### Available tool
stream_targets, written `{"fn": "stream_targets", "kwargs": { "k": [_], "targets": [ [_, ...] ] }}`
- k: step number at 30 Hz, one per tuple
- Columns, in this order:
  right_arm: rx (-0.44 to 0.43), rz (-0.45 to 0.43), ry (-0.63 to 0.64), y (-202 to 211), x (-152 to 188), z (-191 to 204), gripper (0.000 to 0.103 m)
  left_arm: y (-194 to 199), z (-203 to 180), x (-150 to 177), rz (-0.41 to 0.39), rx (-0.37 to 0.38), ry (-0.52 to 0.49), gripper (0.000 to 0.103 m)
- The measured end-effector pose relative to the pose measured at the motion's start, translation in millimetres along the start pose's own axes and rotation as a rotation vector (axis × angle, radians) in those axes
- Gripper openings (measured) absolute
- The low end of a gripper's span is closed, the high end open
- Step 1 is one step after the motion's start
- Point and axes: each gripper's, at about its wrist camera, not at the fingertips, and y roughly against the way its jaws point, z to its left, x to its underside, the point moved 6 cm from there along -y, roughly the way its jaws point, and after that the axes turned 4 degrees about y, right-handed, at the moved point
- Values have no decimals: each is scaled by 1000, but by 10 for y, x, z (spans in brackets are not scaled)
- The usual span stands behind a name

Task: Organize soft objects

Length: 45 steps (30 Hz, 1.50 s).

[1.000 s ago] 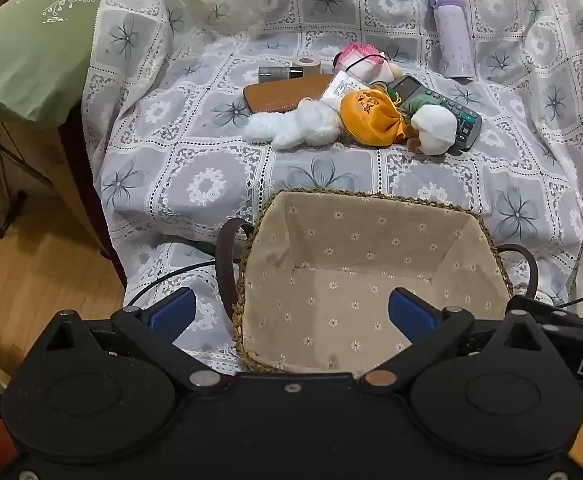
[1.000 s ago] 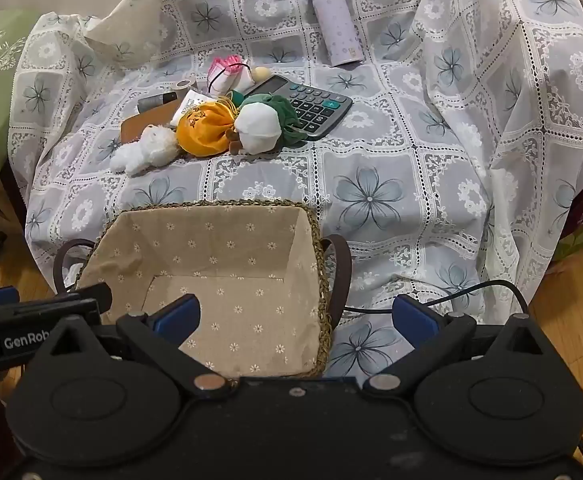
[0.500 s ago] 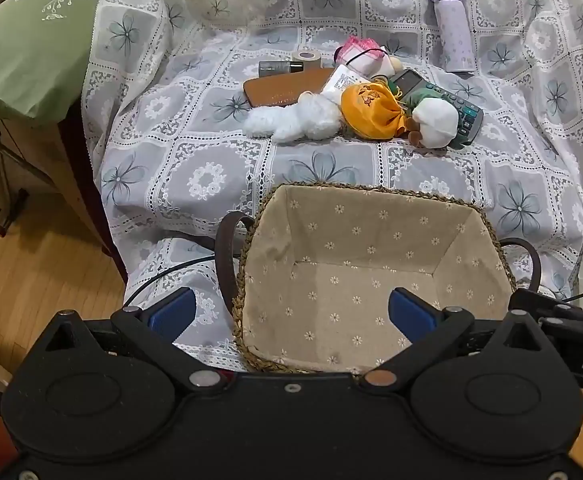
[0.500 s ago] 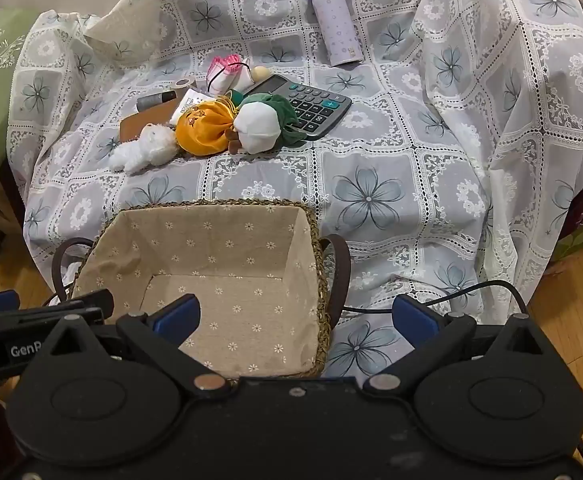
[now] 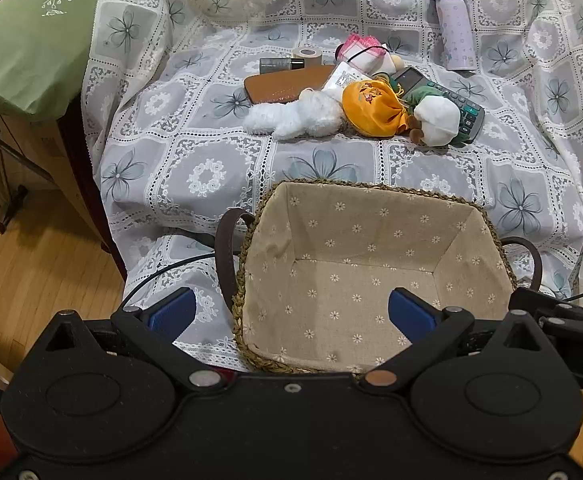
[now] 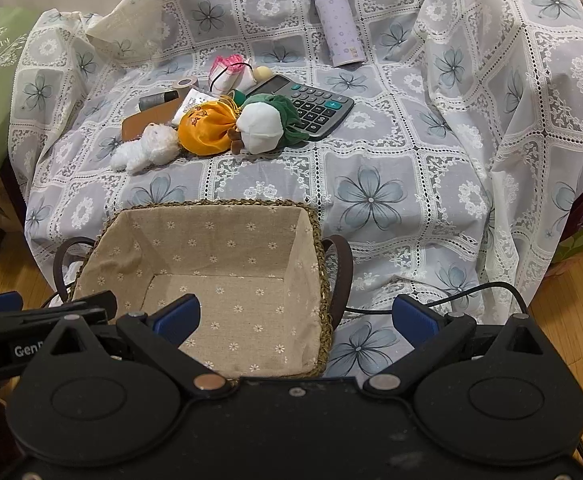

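Both my claws are spread wide with nothing in them: left gripper (image 5: pixel 293 310) low over the near rim of the basket (image 5: pixel 371 188), right gripper (image 6: pixel 296 316) off its right edge. The basket holds nothing so far.

Soft stuff sits well beyond it, left to right: white plush (image 5: pixel 295 114), orange pouch (image 5: pixel 371 106), white-and-green plush (image 5: pixel 435 122).

Risks, as I judge them:
- The white plush touches the brown case (image 5: pixel 287 88) and the pouch; a wide pinch could drag a neighbour.
- The white-and-green plush lies on the calculator (image 6: pixel 311 102); lifting it may shift that.
- The pouch will squash and could slip.

My left view shows the case almost whole; my right view shows the calculator's keypad and the open cloth (image 6: pixel 431 152) to the right.
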Motion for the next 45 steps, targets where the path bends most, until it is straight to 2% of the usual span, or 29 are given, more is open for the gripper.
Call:
{"fn": "stream_targets", "kwargs": {
  "k": [6,12,15,19,25,30,40,45],
  "targets": [
    [-8,-38,-3,20,-43,2,103,0,43,-73,-21,1,18,99],
    [25,-206,-63,119,-226,-71,103,-14,125,-228,-64,-15,34,99],
    [42,-240,-60,100,-374,-90,103,-64,151,-311,-64,-13,37,99],
    [73,-200,-17,-29,-519,-68,103,-121,190,-426,-75,-3,50,99],
    [31,-50,-5,-407,-608,42,102,-303,242,-625,-57,20,84,99],
    [46,-43,40,-632,-750,117,102,-512,244,-795,-43,7,72,99],
    [39,-21,31,-1053,-1261,141,102,-1014,218,-1148,-9,24,71,99],
    [62,5,51,-1327,-1392,154,102,-1251,204,-1237,24,20,57,99]
  ]
}}
